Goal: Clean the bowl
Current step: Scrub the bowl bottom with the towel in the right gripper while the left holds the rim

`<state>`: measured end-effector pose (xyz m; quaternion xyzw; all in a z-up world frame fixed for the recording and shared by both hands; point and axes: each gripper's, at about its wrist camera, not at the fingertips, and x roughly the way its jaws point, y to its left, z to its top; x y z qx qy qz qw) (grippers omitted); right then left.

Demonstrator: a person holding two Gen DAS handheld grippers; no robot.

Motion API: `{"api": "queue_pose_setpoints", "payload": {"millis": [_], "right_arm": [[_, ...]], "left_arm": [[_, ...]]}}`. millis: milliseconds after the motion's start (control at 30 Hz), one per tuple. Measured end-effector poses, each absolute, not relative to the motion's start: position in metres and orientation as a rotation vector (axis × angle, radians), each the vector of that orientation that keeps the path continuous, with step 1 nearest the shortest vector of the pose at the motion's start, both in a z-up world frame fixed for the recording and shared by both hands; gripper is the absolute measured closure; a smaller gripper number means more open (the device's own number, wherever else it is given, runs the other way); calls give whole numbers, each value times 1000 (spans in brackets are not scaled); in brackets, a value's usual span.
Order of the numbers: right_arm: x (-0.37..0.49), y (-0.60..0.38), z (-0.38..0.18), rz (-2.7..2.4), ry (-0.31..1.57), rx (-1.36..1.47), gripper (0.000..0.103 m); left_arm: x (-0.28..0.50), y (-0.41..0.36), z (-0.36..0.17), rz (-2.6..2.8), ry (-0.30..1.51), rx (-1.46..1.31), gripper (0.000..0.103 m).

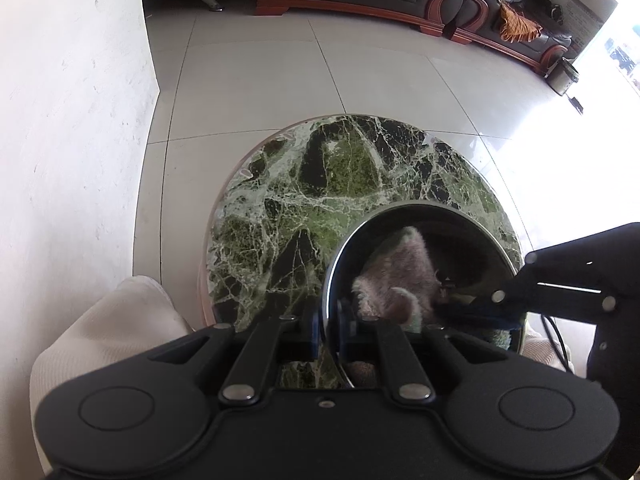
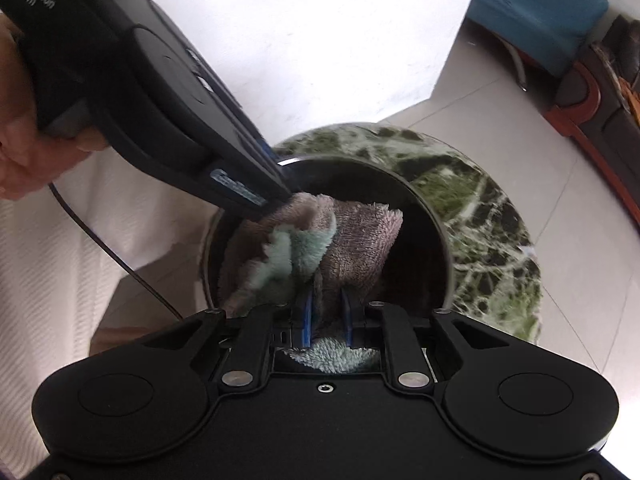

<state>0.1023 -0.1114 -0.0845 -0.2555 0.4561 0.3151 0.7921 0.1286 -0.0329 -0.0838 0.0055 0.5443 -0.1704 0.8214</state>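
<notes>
Left gripper (image 1: pixel 328 332) fingers clamp the bowl (image 1: pixel 420 216) rim, steadying it; right gripper (image 2: pixel 326 316) fingers pinch the cloth (image 2: pixel 352 236) inside for wiping.

Round green marble table (image 1: pixel 288 200) on tiled floor (image 1: pixel 248 76); bowl (image 1: pixel 472 220) on it.

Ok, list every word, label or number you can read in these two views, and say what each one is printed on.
"Data Acquisition System": white print on the black body of the left gripper, seen in the right wrist view.
Larger white letters above that line: cut off by the frame edge, unreadable.
Strip label near that gripper's fingers: blurred, unreadable.
Grey poster on the far wall in the left wrist view: too small to read.
</notes>
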Motion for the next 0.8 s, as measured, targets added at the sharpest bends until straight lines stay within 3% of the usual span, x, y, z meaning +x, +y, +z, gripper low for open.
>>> {"api": "queue_pose_setpoints", "payload": {"millis": [467, 800], "right_arm": [[102, -115, -87, 670, 985, -549, 88], [127, -111, -83, 652, 878, -687, 89]], "left_arm": [[129, -34, -84, -365, 1153, 28, 95], [124, -36, -82, -366, 1153, 30, 91]]}}
